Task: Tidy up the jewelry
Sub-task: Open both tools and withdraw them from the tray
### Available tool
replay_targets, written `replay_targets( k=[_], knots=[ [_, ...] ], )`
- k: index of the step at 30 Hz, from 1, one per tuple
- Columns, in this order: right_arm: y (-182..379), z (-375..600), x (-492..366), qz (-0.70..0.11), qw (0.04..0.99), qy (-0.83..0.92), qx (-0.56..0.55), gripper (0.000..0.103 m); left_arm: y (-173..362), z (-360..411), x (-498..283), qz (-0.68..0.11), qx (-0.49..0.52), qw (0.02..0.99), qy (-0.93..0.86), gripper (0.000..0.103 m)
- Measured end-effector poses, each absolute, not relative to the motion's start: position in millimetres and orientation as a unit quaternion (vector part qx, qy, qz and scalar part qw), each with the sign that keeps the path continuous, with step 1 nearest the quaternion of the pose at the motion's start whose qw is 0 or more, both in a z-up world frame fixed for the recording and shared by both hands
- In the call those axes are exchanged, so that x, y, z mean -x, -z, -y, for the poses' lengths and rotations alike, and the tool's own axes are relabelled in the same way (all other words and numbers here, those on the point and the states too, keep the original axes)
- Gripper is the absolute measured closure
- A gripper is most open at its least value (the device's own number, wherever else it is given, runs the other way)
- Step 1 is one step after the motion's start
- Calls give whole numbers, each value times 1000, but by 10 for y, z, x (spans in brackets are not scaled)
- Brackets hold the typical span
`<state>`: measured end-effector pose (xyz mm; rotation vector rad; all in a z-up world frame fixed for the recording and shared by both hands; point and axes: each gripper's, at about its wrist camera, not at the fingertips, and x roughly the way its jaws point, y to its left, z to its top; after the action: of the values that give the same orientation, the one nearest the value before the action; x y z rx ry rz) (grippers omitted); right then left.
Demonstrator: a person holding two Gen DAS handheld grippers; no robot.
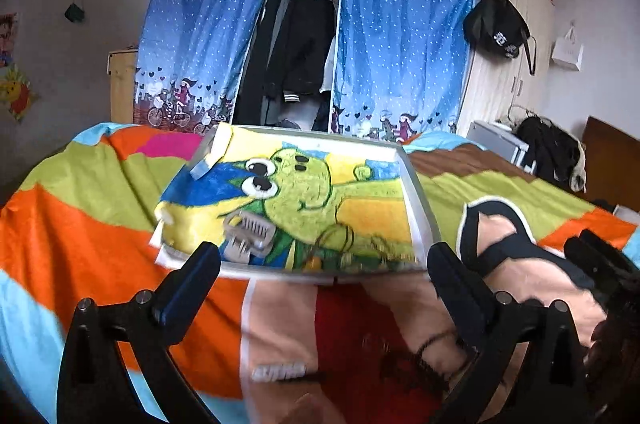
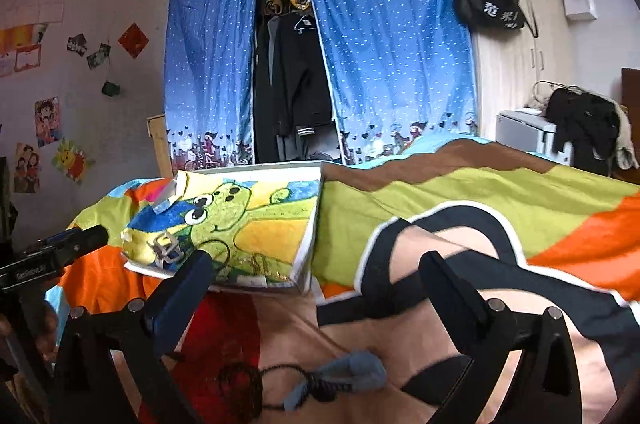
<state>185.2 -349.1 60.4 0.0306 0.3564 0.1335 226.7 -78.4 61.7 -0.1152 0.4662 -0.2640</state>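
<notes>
A shallow white tray (image 1: 418,199) with a green cartoon picture on its floor lies on the bed. In it lie a grey claw hair clip (image 1: 248,234), a thin hoop (image 1: 336,236) and small gold pieces (image 1: 360,256). My left gripper (image 1: 324,260) is open and empty just in front of the tray. A white comb clip (image 1: 280,372) and a dark cord bracelet (image 1: 432,356) lie on the blanket below it. My right gripper (image 2: 316,264) is open and empty, right of the tray (image 2: 308,248). A black cord with a blue cloth piece (image 2: 344,376) lies below it.
The bed carries a bright patchwork blanket (image 1: 80,224). A blue curtained wardrobe (image 1: 400,23) stands behind the bed. The left gripper's side (image 2: 56,252) shows at the left edge of the right wrist view. A bedside unit with dark clothes (image 2: 576,127) stands at the right.
</notes>
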Motion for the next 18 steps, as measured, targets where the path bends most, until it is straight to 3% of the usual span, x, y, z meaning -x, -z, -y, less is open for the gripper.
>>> replay_targets(
  k=[18],
  knots=[
    [96,3387,-1147,-287,954,-79,-17,0,69,783,-1345,-319,-3,939,127,1]
  ],
)
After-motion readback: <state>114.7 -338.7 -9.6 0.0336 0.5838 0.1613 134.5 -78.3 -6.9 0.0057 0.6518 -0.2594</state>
